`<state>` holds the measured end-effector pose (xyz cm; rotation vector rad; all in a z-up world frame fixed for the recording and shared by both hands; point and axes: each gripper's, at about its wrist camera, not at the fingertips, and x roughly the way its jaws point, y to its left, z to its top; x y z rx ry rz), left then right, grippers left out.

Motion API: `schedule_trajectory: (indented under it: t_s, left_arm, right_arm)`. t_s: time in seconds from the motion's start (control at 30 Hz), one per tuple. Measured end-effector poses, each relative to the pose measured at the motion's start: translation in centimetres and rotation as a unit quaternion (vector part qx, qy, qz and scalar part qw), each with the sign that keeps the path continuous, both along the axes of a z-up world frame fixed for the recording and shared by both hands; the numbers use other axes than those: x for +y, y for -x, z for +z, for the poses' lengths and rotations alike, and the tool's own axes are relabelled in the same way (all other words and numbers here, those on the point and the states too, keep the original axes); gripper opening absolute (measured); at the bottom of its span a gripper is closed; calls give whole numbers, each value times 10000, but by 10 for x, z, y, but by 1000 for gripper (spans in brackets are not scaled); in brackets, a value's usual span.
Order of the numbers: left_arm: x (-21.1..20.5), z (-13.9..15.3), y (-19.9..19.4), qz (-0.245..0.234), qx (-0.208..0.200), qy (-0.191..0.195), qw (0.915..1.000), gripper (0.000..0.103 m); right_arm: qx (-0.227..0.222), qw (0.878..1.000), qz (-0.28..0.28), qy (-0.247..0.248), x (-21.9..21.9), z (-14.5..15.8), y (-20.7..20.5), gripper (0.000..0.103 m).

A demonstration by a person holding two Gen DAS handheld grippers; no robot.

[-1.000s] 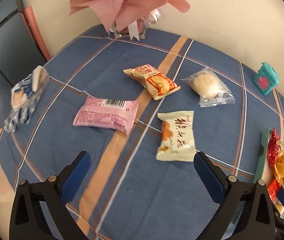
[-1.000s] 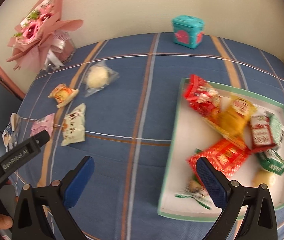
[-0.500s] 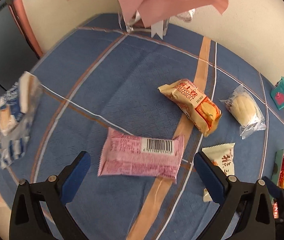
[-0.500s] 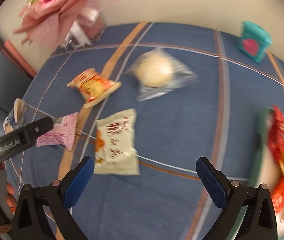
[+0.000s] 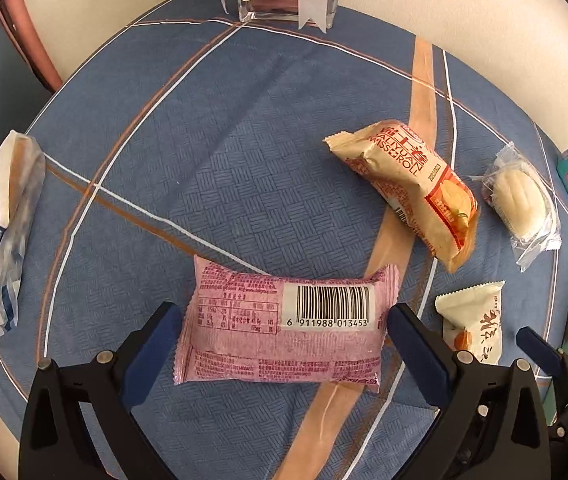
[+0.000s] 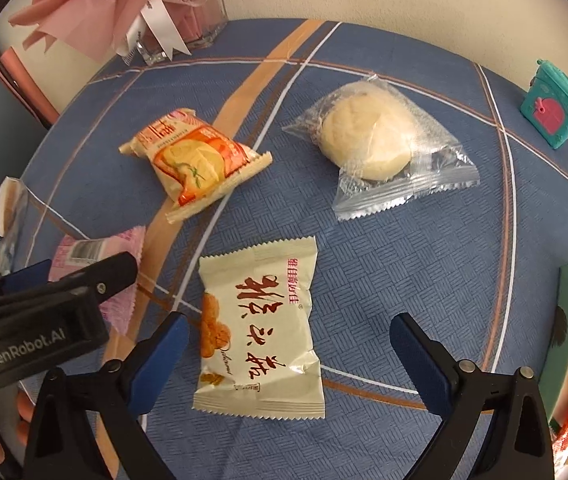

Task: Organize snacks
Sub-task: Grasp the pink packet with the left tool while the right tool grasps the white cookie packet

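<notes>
I'm over the blue tablecloth [image 5: 244, 168] now; my left gripper [image 5: 284, 340] is spread wide around the pink packet [image 5: 284, 332], barcode up, near centre, a pad just beside each short end; I'd drop a touch lower and squeeze gently, since the wrapper looks likely to crumple; my right gripper [image 6: 289, 344] is also spread, the cream packet [image 6: 260, 332] lying between its fingers with more room on the right, so I'd nudge left before closing; the tray [image 6: 563, 320] waits at far right, probably the destination. A second ago both packets sat farther off; I've come in close.
</notes>
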<state>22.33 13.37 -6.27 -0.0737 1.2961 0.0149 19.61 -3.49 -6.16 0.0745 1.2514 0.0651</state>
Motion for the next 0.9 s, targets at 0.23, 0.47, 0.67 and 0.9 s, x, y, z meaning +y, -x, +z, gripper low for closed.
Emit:
schedule_trajectory:
  t_s: [0.23,0.47,0.67,0.9]
  left_arm:
    - [-4,1,8,50,5,10,10000,84]
    - [-7,6,22,144,-35,134,9998,77]
    - [-15,18,44,310,-119,307,9990,77]
    - [-61,47,74,198,-257,595,9977,77]
  right_arm:
    - [-124,9998,77,123,5,0,6,74]
    - [-105,9999,26,-61,1,9,15,55]
    - [-138,9996,-105,-217,-20,25,34,55]
    - [-261,9986,-393,-239,-62,57,70,55]
